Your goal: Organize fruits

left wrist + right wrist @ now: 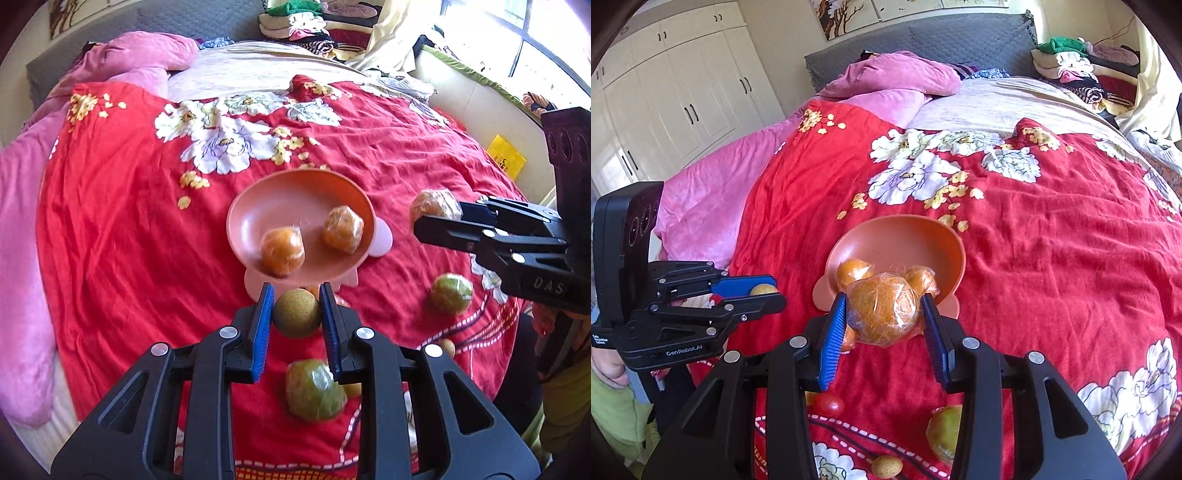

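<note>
Both tools carry fruit toward the pink bowl [258, 206] resting on the red floral bedspread [122, 229]. The left tool [296, 310] is clamped tight on a small tan-green round fruit [296, 313]; the right tool [884, 314] is closed, jaws moderately apart, on a film-wrapped orange [882, 312]. Two wrapped oranges [282, 251] already lie in the bowl.

To do this step well, each fruit is best brought over bare bowl floor and set low before the jaws part, since the bowl appears to tilt on the soft bed and round fruit could roll out. Staggering the two releases would avoid a clash.

In the left view the small fruit hangs just short of the bowl's near rim; in the right view the orange overlaps that rim. Green wrapped fruits [451, 293] and a cherry tomato [831, 404] lie loose on the bed.
</note>
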Tool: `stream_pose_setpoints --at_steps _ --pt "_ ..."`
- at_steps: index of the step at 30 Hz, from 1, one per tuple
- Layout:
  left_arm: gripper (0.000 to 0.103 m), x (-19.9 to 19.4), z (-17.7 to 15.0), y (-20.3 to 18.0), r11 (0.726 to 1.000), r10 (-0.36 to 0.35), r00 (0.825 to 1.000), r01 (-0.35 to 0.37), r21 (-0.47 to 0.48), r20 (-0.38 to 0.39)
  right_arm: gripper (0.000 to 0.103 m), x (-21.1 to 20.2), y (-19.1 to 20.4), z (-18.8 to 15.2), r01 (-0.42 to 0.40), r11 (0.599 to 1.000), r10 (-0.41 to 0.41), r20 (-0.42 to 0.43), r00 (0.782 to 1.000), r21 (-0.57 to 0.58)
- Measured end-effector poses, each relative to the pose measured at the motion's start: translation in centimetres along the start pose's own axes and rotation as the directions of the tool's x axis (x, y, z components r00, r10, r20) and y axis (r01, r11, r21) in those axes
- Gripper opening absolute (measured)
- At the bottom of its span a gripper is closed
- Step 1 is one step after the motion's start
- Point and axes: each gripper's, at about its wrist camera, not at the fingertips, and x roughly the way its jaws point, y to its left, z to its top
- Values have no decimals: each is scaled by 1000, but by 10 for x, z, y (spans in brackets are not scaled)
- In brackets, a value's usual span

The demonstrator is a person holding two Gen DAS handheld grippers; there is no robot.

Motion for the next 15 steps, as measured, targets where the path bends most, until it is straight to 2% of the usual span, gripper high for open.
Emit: stream_pose_setpoints --at_steps 15 --pt "18 34 27 -20 999 -18 999 18 33 -30 39 -2 -26 25 21 1000 -21 22 1000 9"
